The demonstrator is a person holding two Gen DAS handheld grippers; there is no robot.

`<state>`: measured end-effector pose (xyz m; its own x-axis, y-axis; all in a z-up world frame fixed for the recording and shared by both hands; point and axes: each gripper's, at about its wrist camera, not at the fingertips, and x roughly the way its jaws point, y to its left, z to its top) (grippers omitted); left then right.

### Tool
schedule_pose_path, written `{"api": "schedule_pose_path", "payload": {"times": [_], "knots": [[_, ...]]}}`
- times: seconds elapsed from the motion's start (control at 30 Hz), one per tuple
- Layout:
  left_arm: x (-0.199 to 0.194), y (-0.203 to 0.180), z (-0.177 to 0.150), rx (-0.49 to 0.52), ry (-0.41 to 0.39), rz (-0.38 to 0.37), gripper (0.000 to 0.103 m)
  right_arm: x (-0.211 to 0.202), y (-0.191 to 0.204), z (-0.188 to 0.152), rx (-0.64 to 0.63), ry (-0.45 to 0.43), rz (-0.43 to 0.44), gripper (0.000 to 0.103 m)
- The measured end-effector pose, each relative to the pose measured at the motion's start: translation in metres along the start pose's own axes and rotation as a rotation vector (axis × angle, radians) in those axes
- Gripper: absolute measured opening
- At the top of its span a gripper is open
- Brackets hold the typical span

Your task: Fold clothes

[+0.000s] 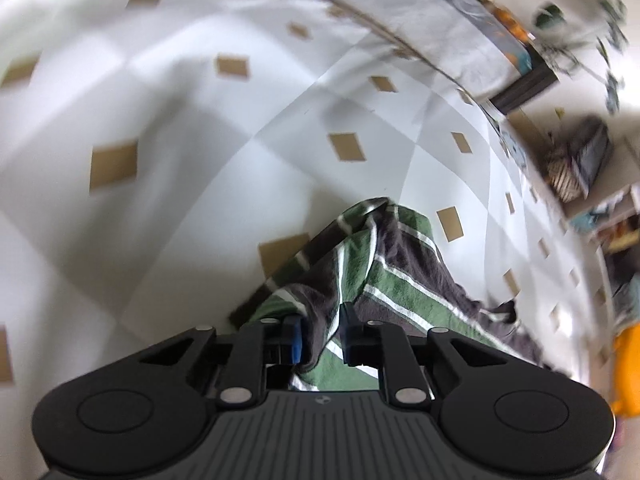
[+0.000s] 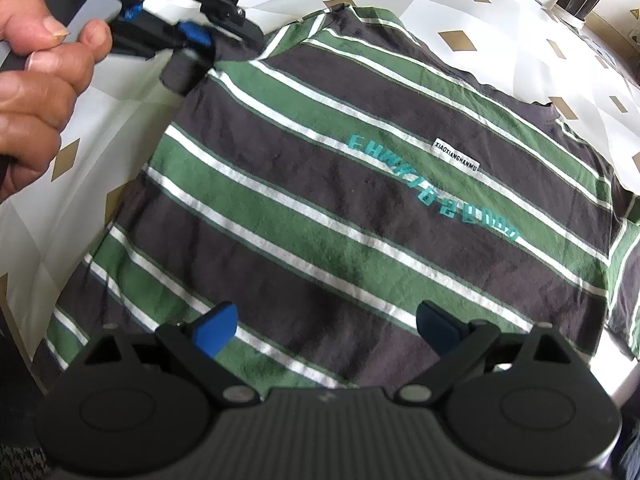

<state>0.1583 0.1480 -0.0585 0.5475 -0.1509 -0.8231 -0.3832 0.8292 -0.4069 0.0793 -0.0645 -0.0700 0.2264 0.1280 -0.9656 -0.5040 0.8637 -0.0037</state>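
A striped shirt (image 2: 340, 200) in green, dark grey and white, with teal lettering and a small white label, lies spread on the bed. My left gripper (image 1: 322, 340) is shut on a bunched edge of the shirt (image 1: 384, 268) and lifts it. In the right wrist view the left gripper (image 2: 192, 46) shows at the upper left, held by a hand, pinching the shirt's corner. My right gripper (image 2: 326, 326) is open and empty, hovering just above the shirt's near part.
A white bedsheet with tan diamonds (image 1: 200, 140) covers the bed (image 2: 500, 32). A dark shelf with clutter (image 1: 524, 84) and a woven basket (image 1: 564, 176) stand beyond the bed. An orange object (image 1: 626, 372) is at the right edge.
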Motion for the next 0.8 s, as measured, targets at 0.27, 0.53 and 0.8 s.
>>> {"api": "schedule_pose_path", "payload": {"times": [0.27,0.53,0.8], "knots": [[-0.012,-0.058,-0.022,0.426,-0.118,0.078,0.014,0.000,0.005,-0.001,-0.012,0.003,0.003,0.096],[-0.004,-0.093,-0.054,0.653,-0.020,0.004,0.014,0.001,0.007,-0.005,-0.003,0.021,-0.018,0.096],[0.016,-0.079,-0.069,0.538,0.202,-0.093,0.014,0.005,0.001,-0.010,0.005,0.043,-0.039,0.096]]}}
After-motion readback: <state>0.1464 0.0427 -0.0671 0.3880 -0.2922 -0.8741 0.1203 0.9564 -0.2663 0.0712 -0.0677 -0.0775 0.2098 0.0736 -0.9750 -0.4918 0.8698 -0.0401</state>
